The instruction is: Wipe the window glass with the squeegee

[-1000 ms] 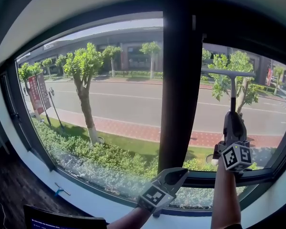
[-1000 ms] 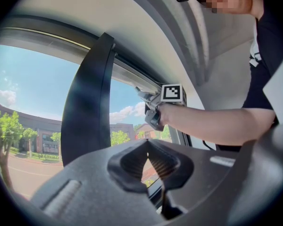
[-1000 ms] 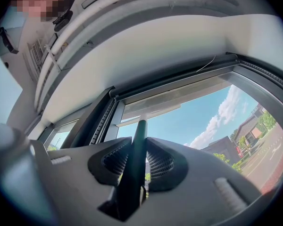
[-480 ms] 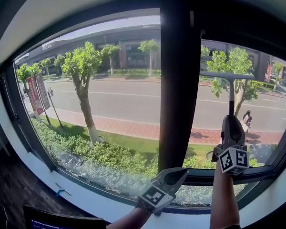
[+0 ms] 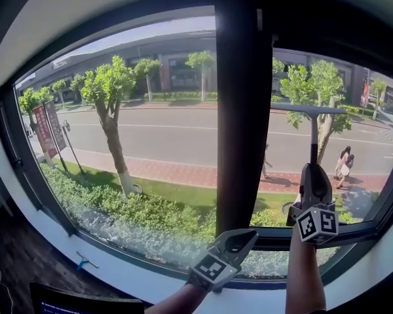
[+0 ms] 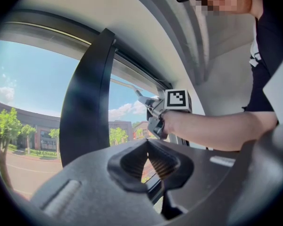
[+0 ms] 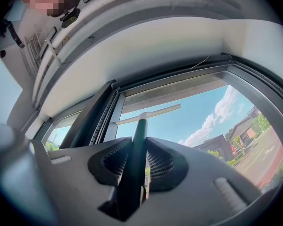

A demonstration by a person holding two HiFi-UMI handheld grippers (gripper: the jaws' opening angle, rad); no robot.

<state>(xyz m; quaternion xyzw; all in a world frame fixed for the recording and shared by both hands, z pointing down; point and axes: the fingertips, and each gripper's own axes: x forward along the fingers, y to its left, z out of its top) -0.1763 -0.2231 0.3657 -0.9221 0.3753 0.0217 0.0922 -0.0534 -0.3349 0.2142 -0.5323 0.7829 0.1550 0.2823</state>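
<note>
Little writing can be read. A red banner (image 5: pixel 44 128) outside by the street carries pale characters too small to make out, and a dark screen (image 5: pixel 78 302) at the lower edge shows a line of tiny text. The only other print is the black-and-white square markers on the gripper cubes.

The right gripper (image 5: pixel 313 176) has its jaws clamped on the dark handle of the squeegee (image 5: pixel 312 120). The squeegee stands upright, its pale blade level across the upper part of the right window pane (image 5: pixel 360 142). I cannot tell whether the blade touches the glass. The left gripper (image 5: pixel 240 239) is low by the dark centre post (image 5: pixel 242 110), its jaws closed on nothing.

A white sill (image 5: pixel 124 275) runs under the dark frame, with dark wood floor (image 5: pixel 13 254) at the left.
</note>
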